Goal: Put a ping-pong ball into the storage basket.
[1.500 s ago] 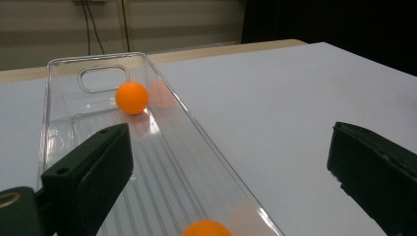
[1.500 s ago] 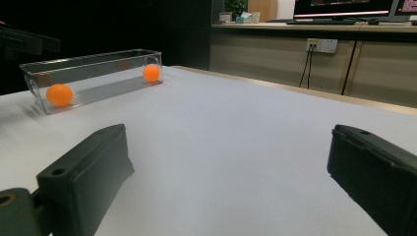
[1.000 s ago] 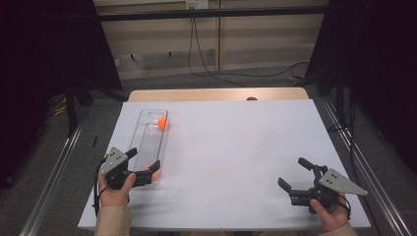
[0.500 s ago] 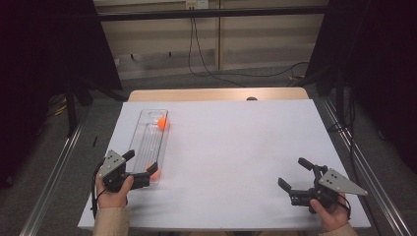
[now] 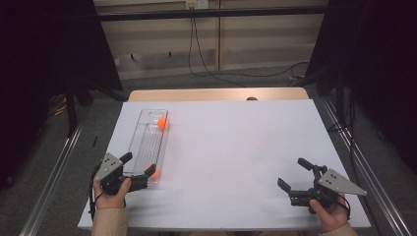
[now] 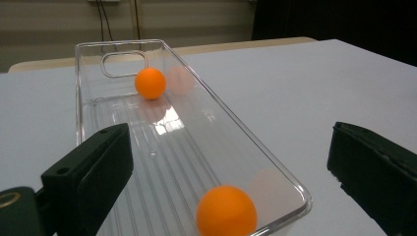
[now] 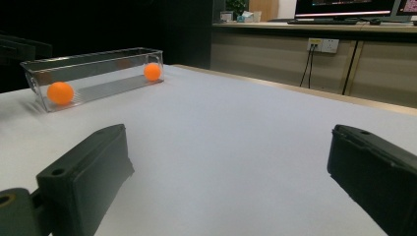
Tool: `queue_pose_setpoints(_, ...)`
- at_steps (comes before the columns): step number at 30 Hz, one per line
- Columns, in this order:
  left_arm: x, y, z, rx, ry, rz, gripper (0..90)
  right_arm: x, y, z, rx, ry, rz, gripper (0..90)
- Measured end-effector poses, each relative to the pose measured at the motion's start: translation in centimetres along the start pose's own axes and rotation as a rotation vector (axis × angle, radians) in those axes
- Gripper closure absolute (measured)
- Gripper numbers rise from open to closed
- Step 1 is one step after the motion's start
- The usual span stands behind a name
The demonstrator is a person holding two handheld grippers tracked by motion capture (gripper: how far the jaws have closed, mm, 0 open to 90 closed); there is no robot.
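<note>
A clear plastic tray (image 5: 146,142) lies lengthwise on the left of the white table. One orange ball (image 5: 162,123) rests near its far end and another orange ball (image 5: 155,172) at its near end. My left gripper (image 5: 139,163) is open just in front of the tray's near end. In the left gripper view the near ball (image 6: 226,211) lies inside the tray (image 6: 172,142) between and beyond the wide jaws, and the far ball (image 6: 150,83) sits by the handle cut-out. My right gripper (image 5: 291,172) is open and empty at the front right, over bare table.
The white table top (image 5: 236,147) runs wide between the two grippers. In the right gripper view the tray (image 7: 93,69) with both balls stands far off at the left. A wooden strip (image 5: 216,94) edges the table's back, with cables on the floor behind.
My left gripper has drawn back a little toward the person, away from the tray's near end. The balls, the tray and the right gripper have stayed put.
</note>
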State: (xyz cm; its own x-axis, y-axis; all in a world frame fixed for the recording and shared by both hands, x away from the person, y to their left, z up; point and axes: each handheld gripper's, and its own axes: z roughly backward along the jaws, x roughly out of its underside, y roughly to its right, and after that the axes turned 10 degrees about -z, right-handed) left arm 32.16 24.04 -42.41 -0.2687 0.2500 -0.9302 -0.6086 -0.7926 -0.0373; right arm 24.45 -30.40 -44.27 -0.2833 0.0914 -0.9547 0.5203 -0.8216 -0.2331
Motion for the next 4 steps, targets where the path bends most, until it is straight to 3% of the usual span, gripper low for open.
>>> queue_pose_setpoints(4, 0.22, -0.05, -0.09, -0.002, 0.002, 0.004, 3.5, 0.03, 0.02, -0.03, 0.001, -0.002, 0.002, 1.7)
